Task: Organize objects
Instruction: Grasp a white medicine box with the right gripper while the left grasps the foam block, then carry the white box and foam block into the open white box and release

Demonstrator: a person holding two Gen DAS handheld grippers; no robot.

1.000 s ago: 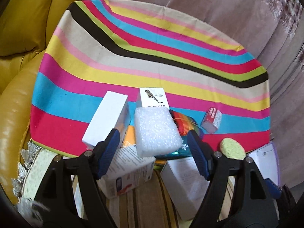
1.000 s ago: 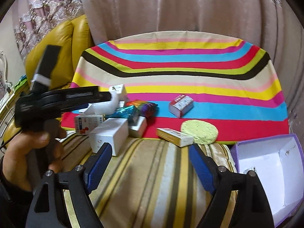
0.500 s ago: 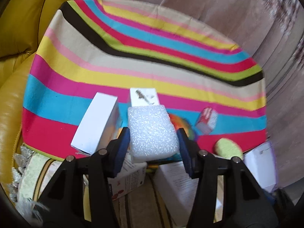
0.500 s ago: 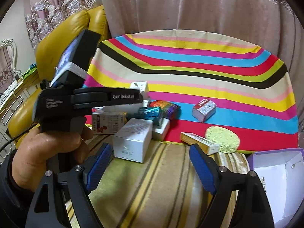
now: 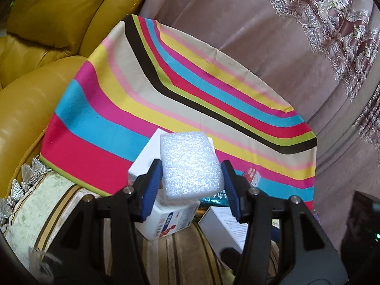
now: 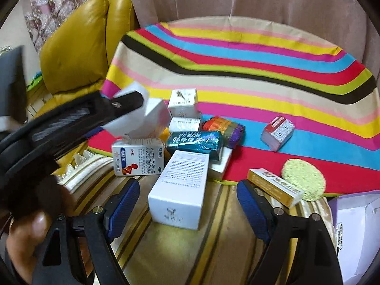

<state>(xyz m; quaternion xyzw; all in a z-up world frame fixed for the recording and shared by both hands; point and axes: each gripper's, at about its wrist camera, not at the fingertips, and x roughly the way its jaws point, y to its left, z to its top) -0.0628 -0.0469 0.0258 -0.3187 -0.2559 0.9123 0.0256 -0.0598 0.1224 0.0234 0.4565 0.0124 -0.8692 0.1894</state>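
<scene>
Left hand-held gripper [image 5: 192, 186]: clenched on a white foam block [image 5: 191, 163], blue pads pressed against its two long sides, the block held above a cluster of cartons. Below it lay a white carton with red and blue print [image 5: 168, 220] and a plain white box [image 5: 148, 156], partly hidden by the foam. Right hand-held gripper [image 6: 187, 204]: released, jaws spread wide and holding nothing, with a tall white box [image 6: 180, 187] lying on its side between and just beyond the pads. Supporting surface: a worktop [image 6: 237, 83] covered by a multicoloured striped cloth, with a beige and brown striped cloth at the near edge. Further items on it, in the right wrist view: a teal foil packet [image 6: 194, 141] resting on other boxes; a rainbow-coloured wrapped item [image 6: 224, 128] just behind it; a small white box with a dark figure [image 6: 183, 99]; a red and white small box [image 6: 277, 131] apart to the right; a gold carton [image 6: 274, 187] touching a round yellow-green sponge [image 6: 304, 179]; an open white box with purple trim [image 6: 356, 228] at the far right. Backdrop: yellow leather sofa [image 5: 47, 35], mauve curtain [image 5: 261, 23].
</scene>
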